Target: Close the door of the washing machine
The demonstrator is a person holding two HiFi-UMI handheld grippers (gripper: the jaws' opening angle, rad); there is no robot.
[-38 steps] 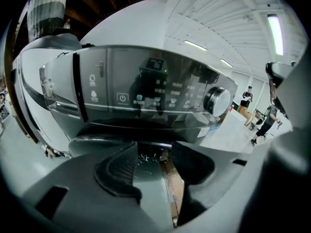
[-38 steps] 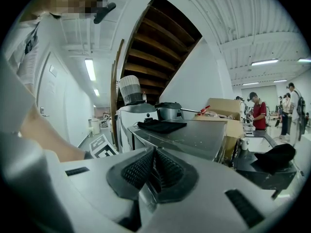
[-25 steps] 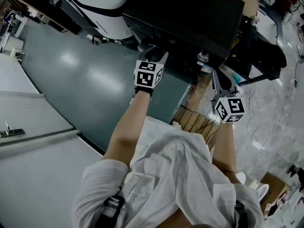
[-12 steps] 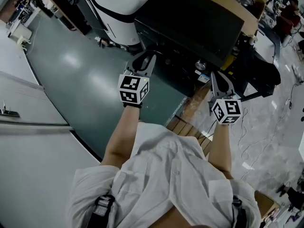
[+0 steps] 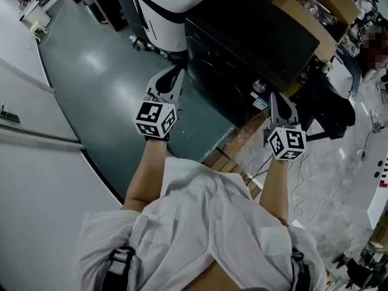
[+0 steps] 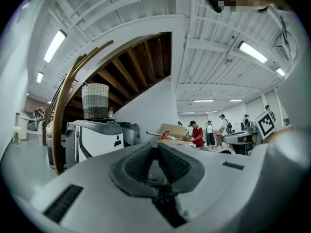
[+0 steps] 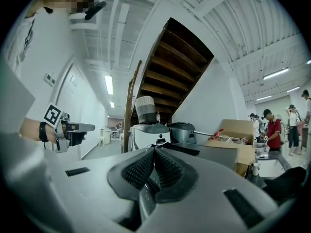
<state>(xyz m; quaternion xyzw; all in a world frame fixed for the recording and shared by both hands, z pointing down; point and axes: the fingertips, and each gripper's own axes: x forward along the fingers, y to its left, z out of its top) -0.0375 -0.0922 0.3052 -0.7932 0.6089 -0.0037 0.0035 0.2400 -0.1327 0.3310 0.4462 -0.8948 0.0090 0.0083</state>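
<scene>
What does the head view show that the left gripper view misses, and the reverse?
Head view only: the person's white shirt, forearms and the black machine's top. Left gripper view only: a woven basket, the wooden stair underside and distant bystanders. Both: the white appliance and the cardboard box.

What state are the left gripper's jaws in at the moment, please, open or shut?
Shut. The left gripper has just been closing its jaws, and in its own view the ribbed pads meet at the tips with nothing between them.
</scene>
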